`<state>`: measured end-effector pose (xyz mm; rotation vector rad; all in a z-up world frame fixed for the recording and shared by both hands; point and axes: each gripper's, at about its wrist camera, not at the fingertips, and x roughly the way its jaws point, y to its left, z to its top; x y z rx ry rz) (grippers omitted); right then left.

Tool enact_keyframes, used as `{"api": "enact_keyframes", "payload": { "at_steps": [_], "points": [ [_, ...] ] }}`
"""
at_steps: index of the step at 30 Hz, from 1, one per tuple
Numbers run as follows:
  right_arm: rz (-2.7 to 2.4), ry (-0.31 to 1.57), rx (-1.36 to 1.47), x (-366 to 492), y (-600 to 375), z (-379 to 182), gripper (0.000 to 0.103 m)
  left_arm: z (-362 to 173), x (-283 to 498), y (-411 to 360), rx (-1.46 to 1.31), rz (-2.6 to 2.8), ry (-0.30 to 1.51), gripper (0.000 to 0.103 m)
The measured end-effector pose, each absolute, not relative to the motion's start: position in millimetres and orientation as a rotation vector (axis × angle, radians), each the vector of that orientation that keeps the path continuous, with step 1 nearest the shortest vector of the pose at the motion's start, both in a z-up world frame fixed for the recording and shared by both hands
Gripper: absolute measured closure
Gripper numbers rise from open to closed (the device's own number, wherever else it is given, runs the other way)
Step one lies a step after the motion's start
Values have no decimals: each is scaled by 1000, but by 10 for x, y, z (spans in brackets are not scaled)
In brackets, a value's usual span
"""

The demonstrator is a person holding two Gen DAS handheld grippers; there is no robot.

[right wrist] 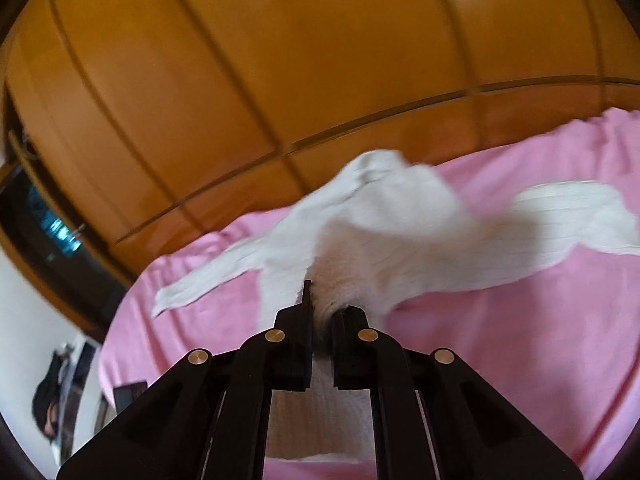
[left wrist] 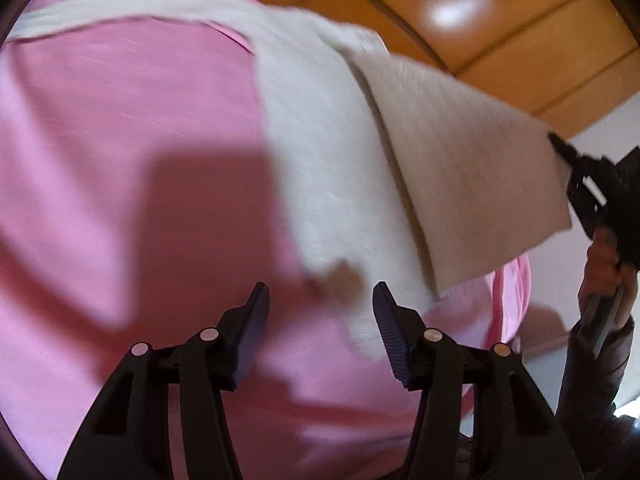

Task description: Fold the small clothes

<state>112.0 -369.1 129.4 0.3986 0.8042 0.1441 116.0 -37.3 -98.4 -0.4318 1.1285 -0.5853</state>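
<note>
A small white knitted garment lies spread on a pink bedsheet. My left gripper is open and empty, hovering just above the garment's near edge. My right gripper is shut on a hem of the white garment and lifts that part off the sheet; both sleeves trail out to the sides. In the left wrist view the right gripper shows at the right edge, holding the raised flap by its corner.
The pink sheet covers a bed. A wooden wardrobe stands behind the bed and shows at the top of the left wrist view. A white wall is at the right.
</note>
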Motion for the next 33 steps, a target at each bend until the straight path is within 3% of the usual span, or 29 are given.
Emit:
{"api": "enact_keyframes", "payload": {
  "at_steps": [2, 3, 4, 6, 14, 19, 22, 26, 29, 32, 33],
  "points": [
    [107, 803, 398, 1132, -3826, 1293, 98, -1010, 1223, -533, -423, -601, 1143, 62],
    [95, 805, 395, 1133, -3862, 1309, 98, -1027, 1253, -604, -416, -604, 1144, 74],
    [79, 805, 390, 1152, -3911, 1307, 98, -1044, 1288, -650, -399, -589, 1148, 95],
    [63, 798, 387, 1109, -3967, 1340, 98, -998, 1355, -600, -411, -570, 1134, 98],
    [66, 675, 355, 697, -4131, 1920, 98, 142, 1127, 453, -433, -538, 920, 100],
    [73, 688, 392, 143, -4205, 1849, 98, 603, 612, 1104, -406, -486, 864, 100],
    [50, 794, 400, -106, -4184, 1469, 98, 484, 365, 1256, -389, -425, 902, 100],
    [-20, 1076, 413, -368, -4125, 496, 98, -137, 231, 1224, -364, -337, 1062, 100],
    [-74, 1190, 360, -496, -4091, 72, 98, -618, 230, 1116, -327, -294, 1170, 99],
    [-65, 1224, 343, -528, -4097, -28, 98, -727, 205, 1149, -329, -282, 1164, 92],
    [-61, 1213, 314, -511, -4077, 16, 98, -698, 211, 1149, -337, -277, 1156, 85]
  ]
}}
